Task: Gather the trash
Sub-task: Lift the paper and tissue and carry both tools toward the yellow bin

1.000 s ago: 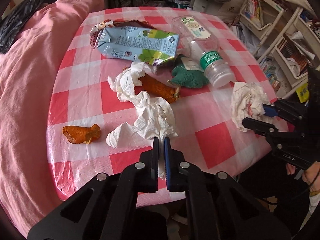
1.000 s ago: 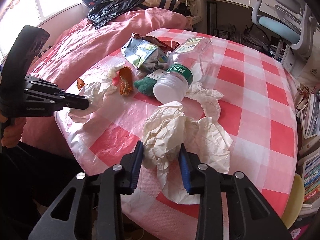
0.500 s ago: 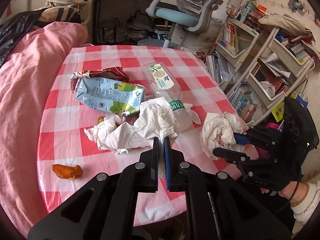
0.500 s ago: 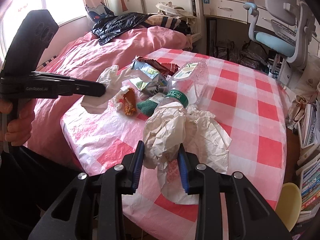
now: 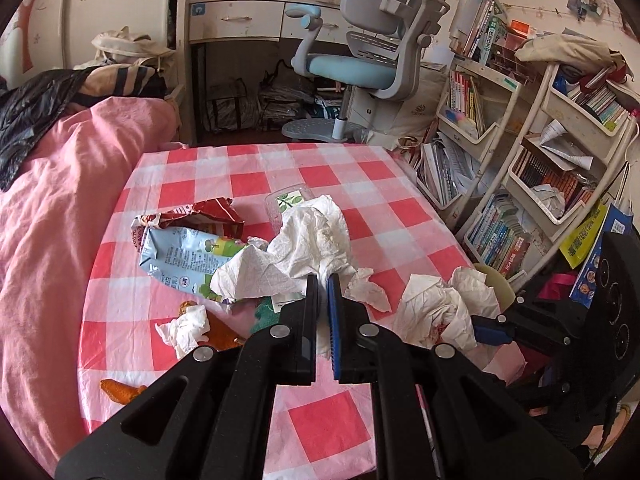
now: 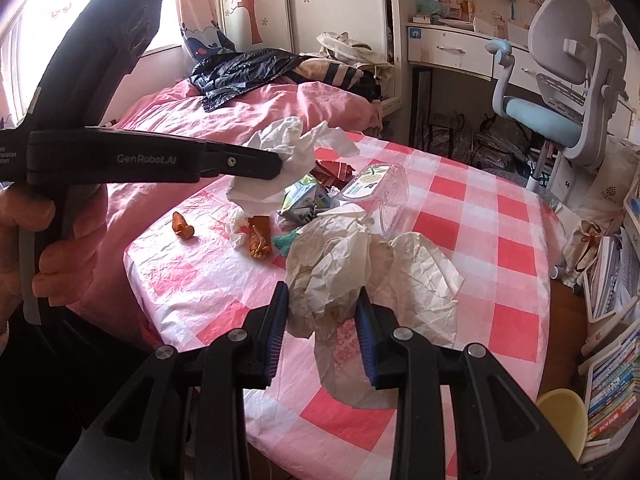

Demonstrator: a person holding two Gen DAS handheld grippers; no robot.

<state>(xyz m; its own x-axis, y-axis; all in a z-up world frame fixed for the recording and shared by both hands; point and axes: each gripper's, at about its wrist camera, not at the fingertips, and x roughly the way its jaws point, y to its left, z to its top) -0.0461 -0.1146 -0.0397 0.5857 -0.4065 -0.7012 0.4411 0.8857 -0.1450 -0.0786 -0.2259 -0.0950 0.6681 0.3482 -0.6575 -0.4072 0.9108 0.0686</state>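
Note:
My left gripper (image 5: 323, 280) is shut on a white tissue (image 5: 304, 248) and holds it above the table; it also shows in the right wrist view (image 6: 276, 166) with the tissue (image 6: 288, 148). My right gripper (image 6: 322, 300) is shut on a crumpled cream paper wad (image 6: 336, 264), lifted above the table; it shows in the left wrist view (image 5: 486, 326) with the paper wad (image 5: 440, 308). On the red-checked tablecloth (image 5: 248, 184) lie a blue carton (image 5: 180, 258), a red wrapper (image 5: 200, 216), a clear bottle (image 6: 376, 188), orange peels (image 6: 182, 226) and a small tissue (image 5: 184, 328).
A pink bed (image 5: 52, 200) borders the table's left. An office chair (image 5: 376, 52) and a desk (image 5: 240, 20) stand behind. Bookshelves (image 5: 540, 168) stand to the right. A yellow bin (image 6: 564, 416) sits on the floor by the table's right edge.
Both grippers have risen and pulled back from the table, each carrying its paper. The left tissue has come fully off the table, leaving a small tissue and a peel behind.

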